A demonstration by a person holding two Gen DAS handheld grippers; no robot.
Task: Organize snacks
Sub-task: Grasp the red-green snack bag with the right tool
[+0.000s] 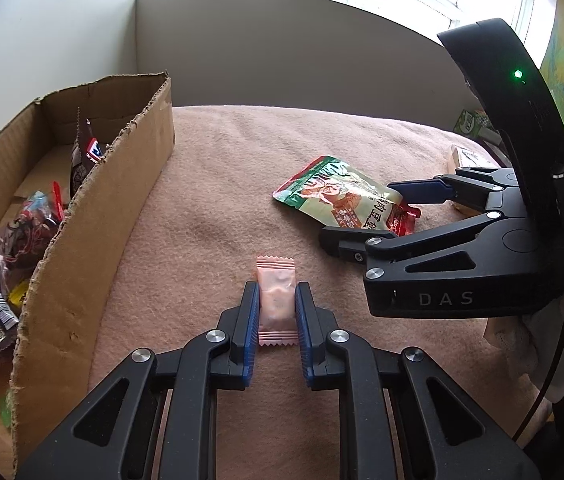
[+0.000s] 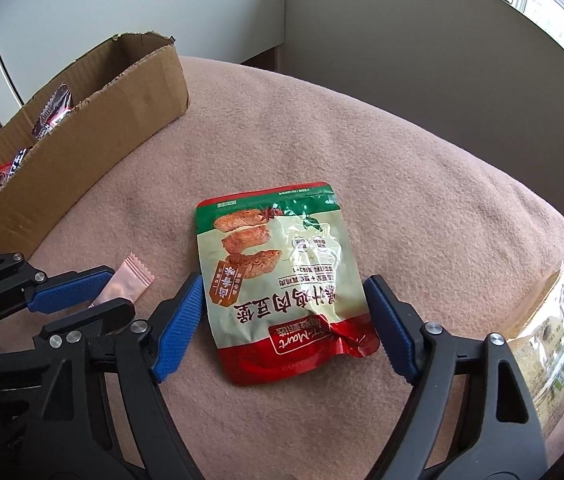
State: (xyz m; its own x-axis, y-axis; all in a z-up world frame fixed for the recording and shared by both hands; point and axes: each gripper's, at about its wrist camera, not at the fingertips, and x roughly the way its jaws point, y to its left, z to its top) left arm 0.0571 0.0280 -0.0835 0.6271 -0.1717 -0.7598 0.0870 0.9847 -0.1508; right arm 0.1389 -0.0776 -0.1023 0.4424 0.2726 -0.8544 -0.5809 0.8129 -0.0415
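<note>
Candy (image 1: pixel 276 300) is pinched by left hand-held gripper (image 1: pixel 277 304); right hand-held gripper (image 2: pixel 282 320), wide open, is centred round pouch (image 2: pixel 282 276) w/ squeeze kept gentle.

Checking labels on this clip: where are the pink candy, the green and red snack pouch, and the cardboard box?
pink candy (image 1: pixel 277 295): left wrist view, middle of wrapper between the fingers.
snack pouch (image 2: pixel 278 280): right wrist view, centre of its printed face.
cardboard box (image 1: pixel 94 216): left wrist view, outer side wall.

A pinkish-brown fleece blanket (image 2: pixel 361 128) covers the surface. On it lie an open brown cardboard box (image 1: pixel 94 240), a small pink sealed candy wrapper (image 1: pixel 276 300), a green-and-red foil snack pouch (image 2: pixel 282 280) and a clear-fronted tan packet (image 2: pixel 549 336).
</note>
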